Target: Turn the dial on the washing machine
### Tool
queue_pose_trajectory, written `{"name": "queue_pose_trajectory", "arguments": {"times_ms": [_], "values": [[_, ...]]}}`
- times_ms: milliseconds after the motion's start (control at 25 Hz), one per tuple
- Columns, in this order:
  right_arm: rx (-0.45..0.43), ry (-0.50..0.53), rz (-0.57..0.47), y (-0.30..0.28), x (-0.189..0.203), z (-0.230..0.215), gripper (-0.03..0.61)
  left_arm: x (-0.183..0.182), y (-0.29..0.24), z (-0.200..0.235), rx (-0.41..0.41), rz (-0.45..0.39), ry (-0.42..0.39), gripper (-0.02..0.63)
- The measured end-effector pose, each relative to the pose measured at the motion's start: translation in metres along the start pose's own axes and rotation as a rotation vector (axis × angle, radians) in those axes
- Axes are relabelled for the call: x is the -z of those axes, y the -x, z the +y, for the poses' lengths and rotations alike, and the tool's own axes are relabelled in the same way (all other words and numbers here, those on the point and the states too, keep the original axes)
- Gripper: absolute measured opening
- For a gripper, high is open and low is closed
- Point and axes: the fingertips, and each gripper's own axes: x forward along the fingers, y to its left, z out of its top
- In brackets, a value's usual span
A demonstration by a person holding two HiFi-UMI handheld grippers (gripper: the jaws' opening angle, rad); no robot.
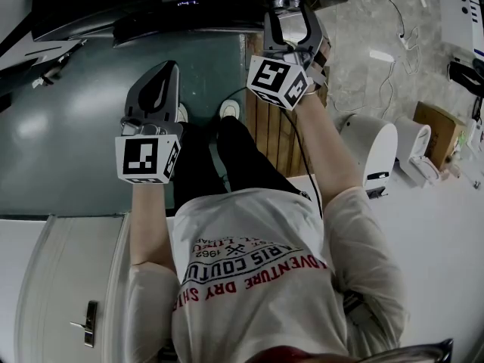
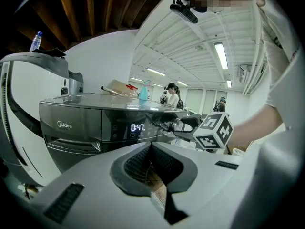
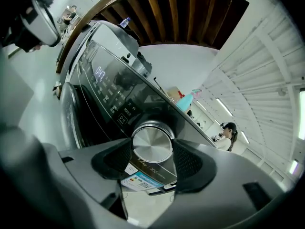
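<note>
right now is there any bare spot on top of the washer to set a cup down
The front strip of the dark grey washing machine top, above the lit display, is bare. Its back is crowded: a blue spray bottle, a pale wooden tool. The right gripper clamps the silver dial.

The left gripper (image 1: 168,70) is hovering at the near left, jaws together and empty. The right gripper (image 1: 291,13) is reaching farther, arm extended, jaws clamping the dial (image 3: 152,144).
</note>
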Motion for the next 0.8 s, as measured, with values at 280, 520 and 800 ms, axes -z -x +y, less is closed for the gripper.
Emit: {"name": "queue_pose_trajectory", "arguments": {"times_ms": [280,520,800], "values": [[-0.03,-0.092,0.002,0.0,-0.001,-0.001,0.29,-0.004,-0.003,-0.001,0.004,-0.007,-0.001,0.015],[-0.069,-0.294,0.022,-0.002,0.001,0.0,0.29,-0.006,-0.005,0.001,0.005,-0.018,-0.008,0.015],[-0.091,-0.402,0.04,-0.002,-0.002,-0.003,0.288,-0.014,-0.006,0.004,0.012,-0.039,-0.019,0.015]]}}
